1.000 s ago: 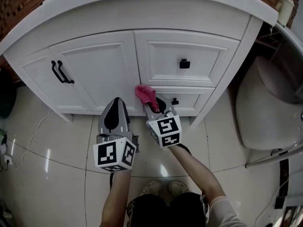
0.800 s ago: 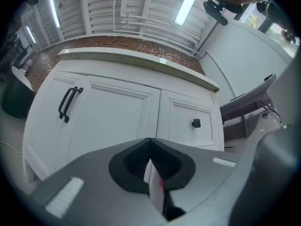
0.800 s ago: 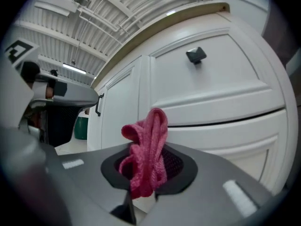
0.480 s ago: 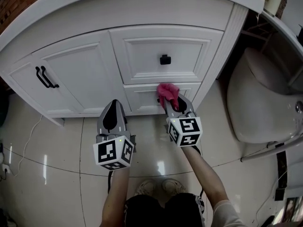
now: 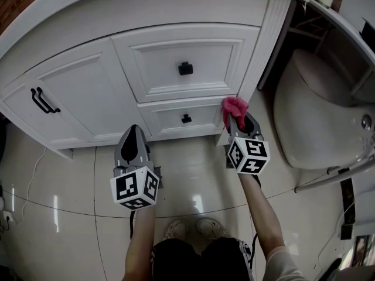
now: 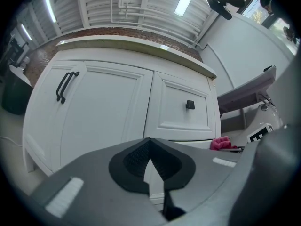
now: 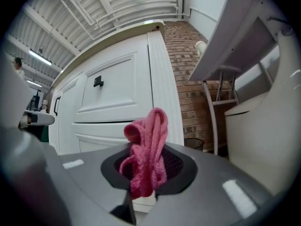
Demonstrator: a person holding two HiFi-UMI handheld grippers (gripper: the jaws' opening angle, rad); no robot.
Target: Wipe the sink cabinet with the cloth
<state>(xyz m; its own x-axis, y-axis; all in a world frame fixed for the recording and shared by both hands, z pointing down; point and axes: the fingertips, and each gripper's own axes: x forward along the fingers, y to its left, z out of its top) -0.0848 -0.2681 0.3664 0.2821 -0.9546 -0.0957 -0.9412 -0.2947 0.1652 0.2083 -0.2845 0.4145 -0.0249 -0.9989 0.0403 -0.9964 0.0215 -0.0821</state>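
Observation:
The white sink cabinet (image 5: 176, 7) fills the top of the head view, with a black-handled door (image 5: 40, 100) and two drawers, each with a black knob (image 5: 186, 68). My right gripper (image 5: 237, 119) is shut on a bunched pink cloth (image 5: 234, 105), which is pressed at the right end of the lower drawer, beside the corner post. In the right gripper view the cloth (image 7: 150, 131) sticks up out of the right gripper (image 7: 145, 157). My left gripper (image 5: 133, 132) hangs shut and empty over the floor, short of the cabinet. The left gripper (image 6: 149, 145) points at the door and drawer.
A white toilet (image 5: 316, 116) stands close on the right of the cabinet. Behind it are a brick wall (image 7: 193, 79) and a small dark bin (image 7: 194, 144). The tiled floor (image 5: 70, 204) spreads below, with a thin cable at the far left. The person's shoes (image 5: 196, 230) show at the bottom.
The right gripper has slid the pink cloth rightward along the lower drawer front, from near the door edge to the right corner post. The left gripper has barely moved.

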